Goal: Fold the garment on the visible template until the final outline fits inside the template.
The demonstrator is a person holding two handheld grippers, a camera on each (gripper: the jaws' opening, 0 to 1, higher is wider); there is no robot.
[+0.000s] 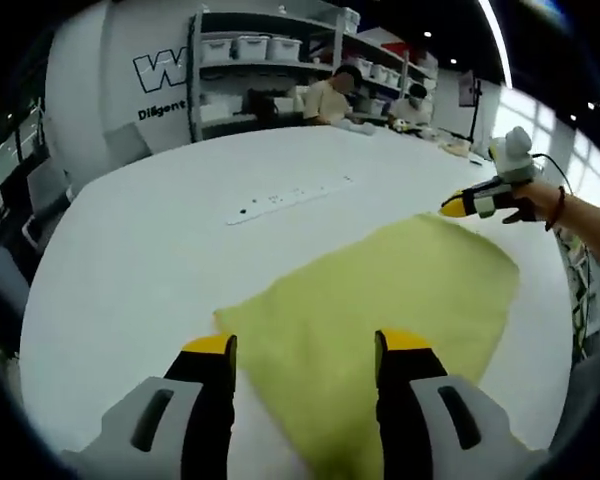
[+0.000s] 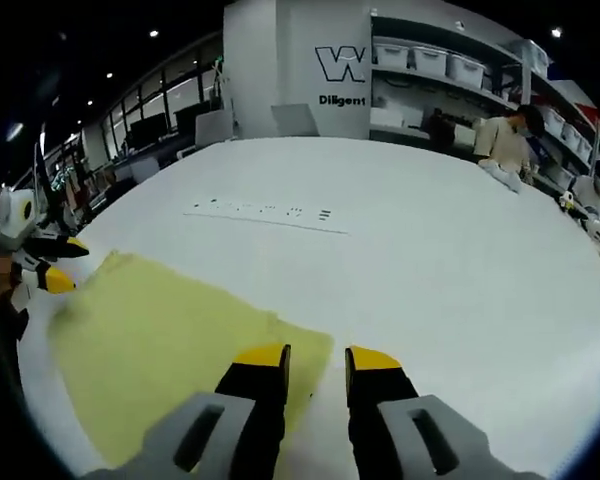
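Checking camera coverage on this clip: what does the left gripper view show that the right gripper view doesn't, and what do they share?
Left gripper view: the left gripper, jaws apart above the yellow cloth, plus the person's hand carrying the other gripper at the cloth's far corner.

Right gripper view: the right gripper, jaws apart over a cloth corner, and windows with office chairs beyond the table.

Both: the yellow cloth lying flat on the white table, the white strip beyond it, the storage shelves and seated people.
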